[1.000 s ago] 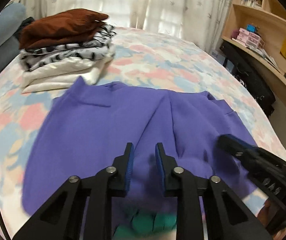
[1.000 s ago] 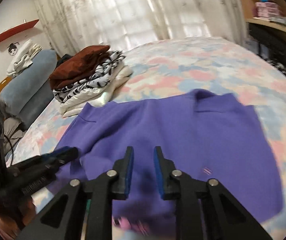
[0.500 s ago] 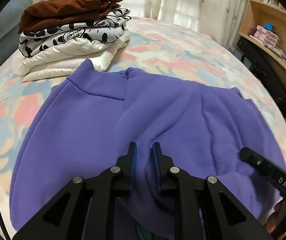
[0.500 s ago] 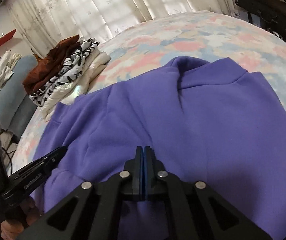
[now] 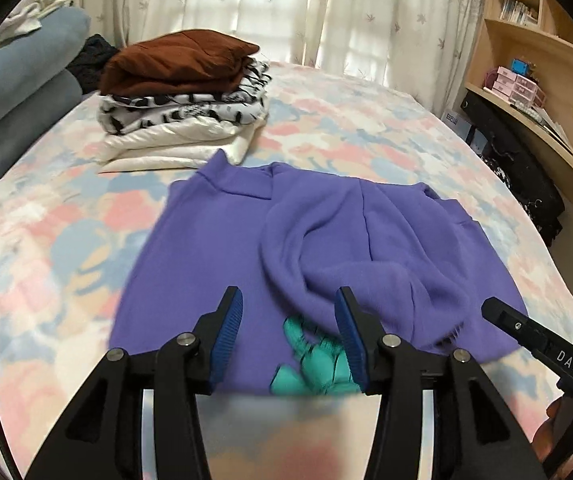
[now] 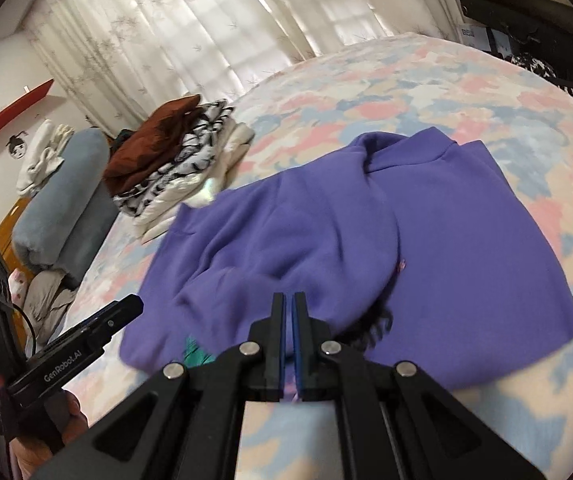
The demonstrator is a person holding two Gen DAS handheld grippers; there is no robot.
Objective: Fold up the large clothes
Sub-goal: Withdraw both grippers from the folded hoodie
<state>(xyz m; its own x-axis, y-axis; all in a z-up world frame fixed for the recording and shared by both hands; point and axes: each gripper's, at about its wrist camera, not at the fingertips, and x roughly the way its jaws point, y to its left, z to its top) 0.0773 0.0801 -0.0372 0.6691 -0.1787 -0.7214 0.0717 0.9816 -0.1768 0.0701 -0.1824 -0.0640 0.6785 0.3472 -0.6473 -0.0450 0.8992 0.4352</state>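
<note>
A purple sweatshirt (image 5: 214, 248) lies on the floral bed, partly folded, with a sleeve draped over its middle and a teal print showing at its near edge. It also shows in the right wrist view (image 6: 466, 248). My left gripper (image 5: 288, 320) is open just above the near edge of the sweatshirt, holding nothing. My right gripper (image 6: 289, 312) is nearly shut, its jaws a thin slit apart, at the sweatshirt's near edge; I cannot tell whether cloth is pinched between them. The right gripper's body shows at the right of the left wrist view (image 5: 538, 344).
A stack of folded clothes (image 5: 182, 96) with a brown garment on top sits at the far left of the bed (image 5: 46, 240). Grey-blue pillows (image 5: 14, 92) lie left. Wooden shelves (image 5: 546, 60) and a black bag (image 5: 526, 184) stand right. Curtains hang behind.
My left gripper has opened wide and pulled back from the sweatshirt. The sleeve now lies bunched over the middle. My right gripper stays closed and has drawn back toward the near edge.
</note>
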